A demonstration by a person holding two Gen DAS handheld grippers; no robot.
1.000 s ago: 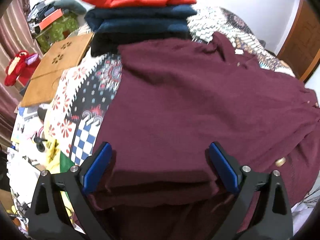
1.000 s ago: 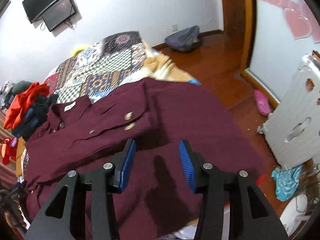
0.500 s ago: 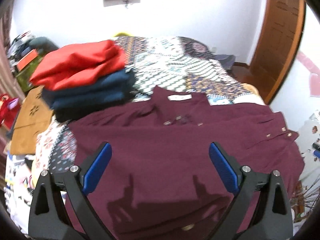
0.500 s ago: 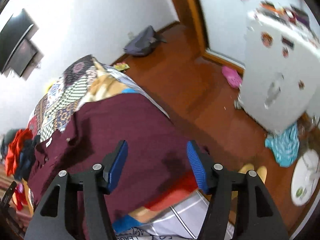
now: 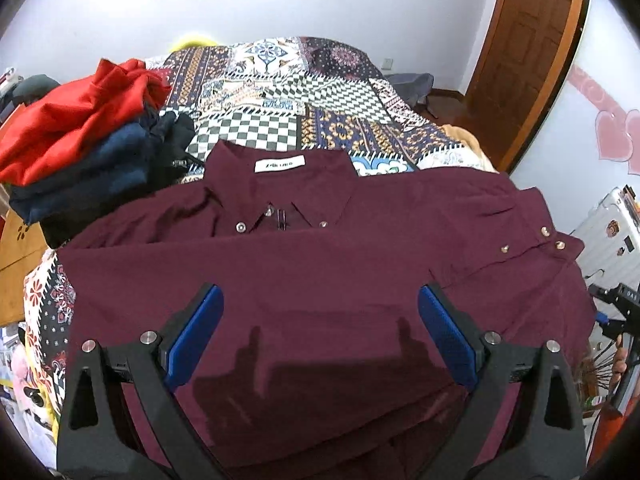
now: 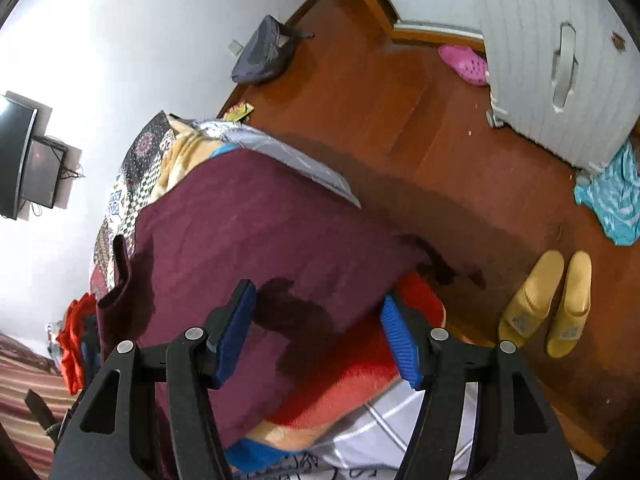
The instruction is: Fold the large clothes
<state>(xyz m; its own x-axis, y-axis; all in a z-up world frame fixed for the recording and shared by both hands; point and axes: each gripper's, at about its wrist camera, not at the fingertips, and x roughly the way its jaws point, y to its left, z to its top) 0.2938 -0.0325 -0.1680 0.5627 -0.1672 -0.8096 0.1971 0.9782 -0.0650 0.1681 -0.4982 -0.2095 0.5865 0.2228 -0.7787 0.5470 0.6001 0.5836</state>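
Both tongs were released, nothing pinched: left tongs [image 5: 320, 336] hung wide over the middle of the maroon shirt [image 5: 320, 264], right tongs [image 6: 318, 340], which had just been opening, hung over its edge at the bed [image 5: 280, 92] corner. Shirt lay spread flat, collar away, probably smoothed for the next fold. Folded pile [image 5: 80, 152] sat just beside it.

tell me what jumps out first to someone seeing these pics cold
A big maroon shirt spread collar-up across the patchwork bedspread fills both views. Beside its left shoulder sits a stack of folded clothes, red on top. The open left gripper and right gripper hover over the shirt, holding nothing.
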